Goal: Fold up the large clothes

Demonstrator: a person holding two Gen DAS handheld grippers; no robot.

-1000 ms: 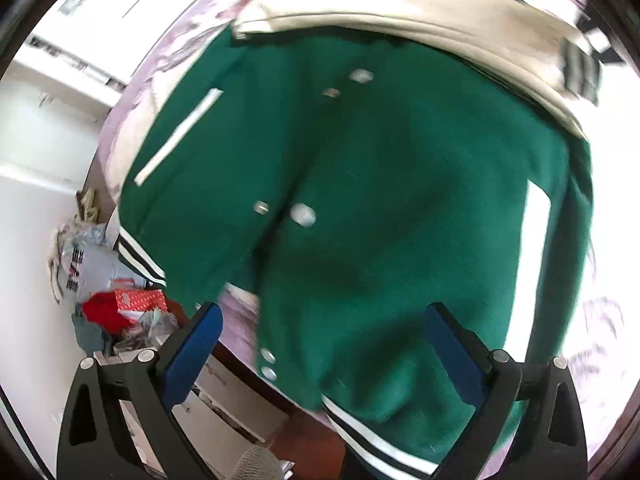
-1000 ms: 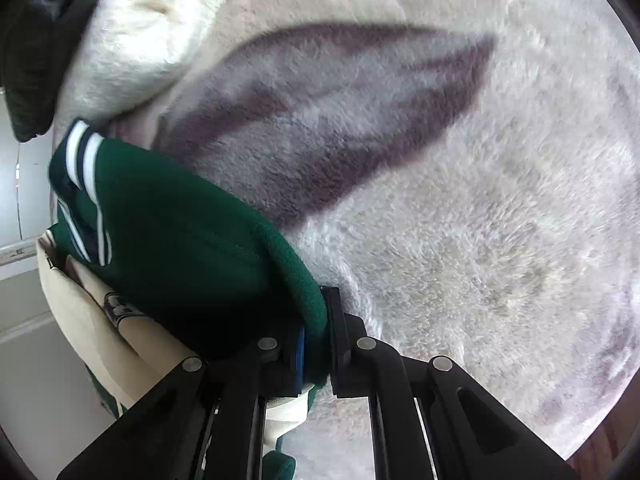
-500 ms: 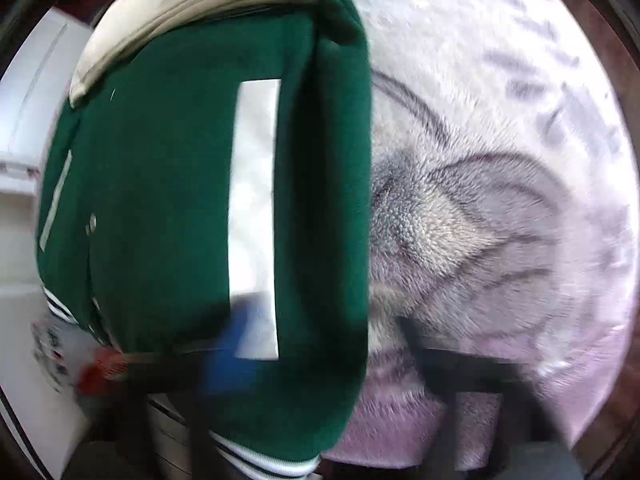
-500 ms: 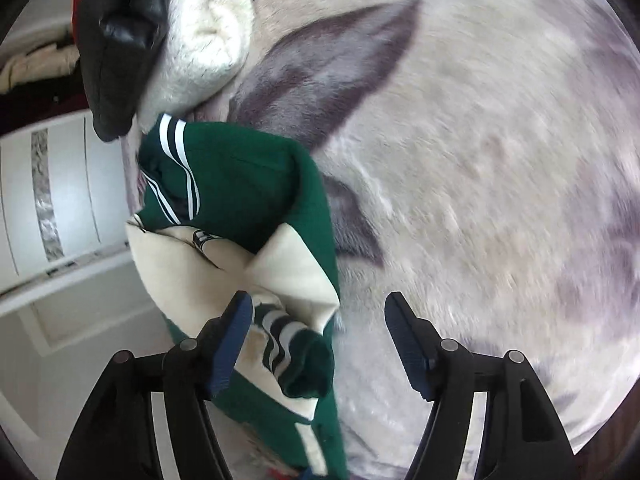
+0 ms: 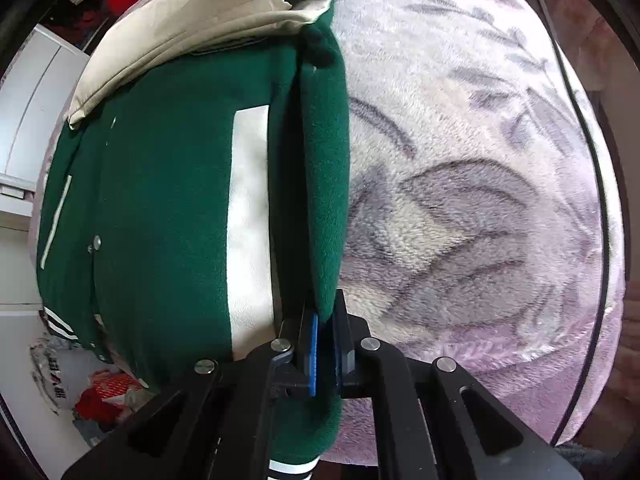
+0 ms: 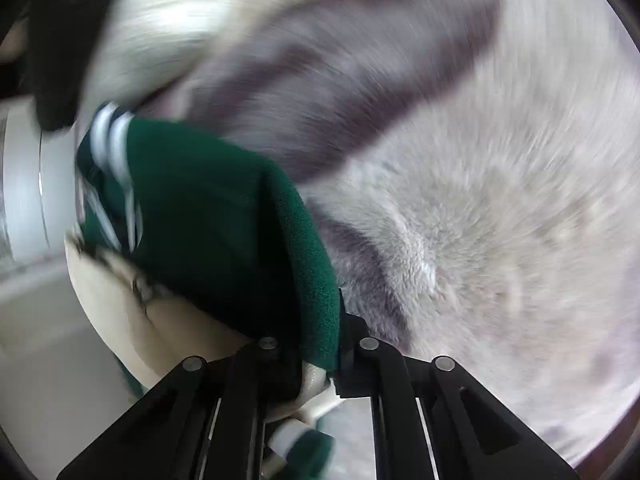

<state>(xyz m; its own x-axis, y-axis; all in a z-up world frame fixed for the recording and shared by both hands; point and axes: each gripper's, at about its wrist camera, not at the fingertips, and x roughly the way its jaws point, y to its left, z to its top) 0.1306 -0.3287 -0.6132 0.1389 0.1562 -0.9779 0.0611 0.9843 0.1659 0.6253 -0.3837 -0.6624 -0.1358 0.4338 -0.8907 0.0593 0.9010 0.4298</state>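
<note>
Jaws of both grippers, left gripper (image 5: 325, 344) and right gripper (image 6: 320, 356), apparently clamped on green jacket (image 5: 160, 208).

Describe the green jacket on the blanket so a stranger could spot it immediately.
Find the fluffy pale blanket with grey leaf patterns. On its left side lies the green jacket, its folded edge pinched by the left hand-held gripper. Dark green fleece body, cream sleeves, white pocket stripes and striped cuffs set it apart from the red clutter nearby.
</note>
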